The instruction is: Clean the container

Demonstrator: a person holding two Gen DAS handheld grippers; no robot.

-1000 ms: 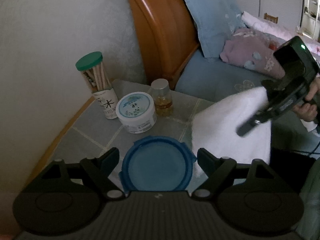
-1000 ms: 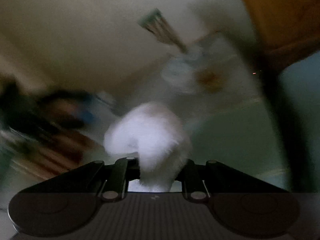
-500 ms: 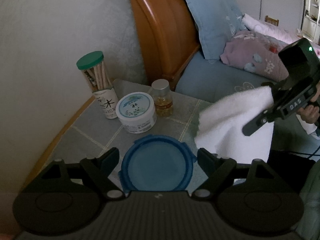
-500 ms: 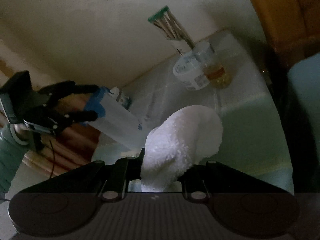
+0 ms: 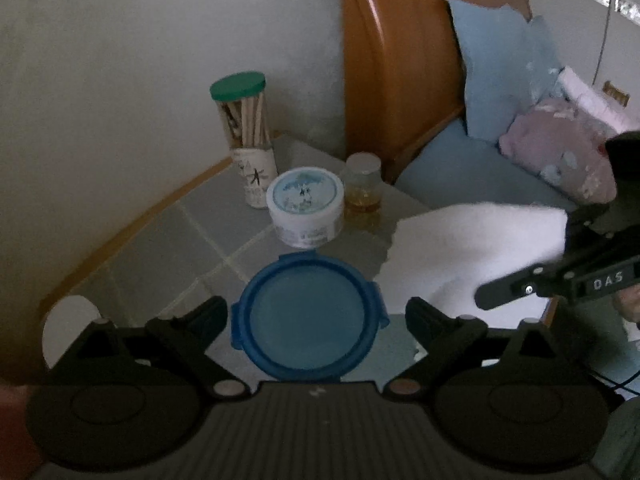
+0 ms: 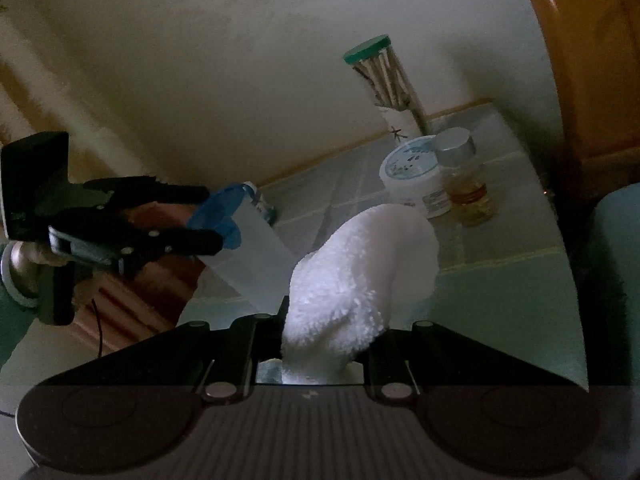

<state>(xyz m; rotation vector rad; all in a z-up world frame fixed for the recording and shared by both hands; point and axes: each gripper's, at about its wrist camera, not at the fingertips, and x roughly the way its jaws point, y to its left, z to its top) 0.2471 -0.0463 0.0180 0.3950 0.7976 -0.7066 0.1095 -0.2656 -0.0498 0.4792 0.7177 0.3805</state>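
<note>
Between your left gripper's 2 fingers sits the container, its blue lid facing the left wrist camera. From the right wrist view the same gripper clamps the container at the lid end; the translucent body is tilted, slanting down toward the bench, held above it. Whether the lid is fully latched you cannot tell.

Your right gripper is narrowed onto a white cloth. The cloth bulges forward out of the jaws in 1 thick fold. In the left wrist view the right gripper enters from the right with the cloth spread just beside the lid; contact between cloth and container is not resolvable in either view.

At the back of the tiled bench, against the wall:
- 1 clear tube with a green cap, holding wooden sticks, upright.
- 1 white round tub with a pale blue printed lid, just in front of the tube.
- 1 small glass bottle with a silver cap, amber liquid low in it, just beside the tub.

Right of the bench: wooden headboard, blue pillow, pink floral bedding.

Lighting dim; left view slightly blurred.
</note>
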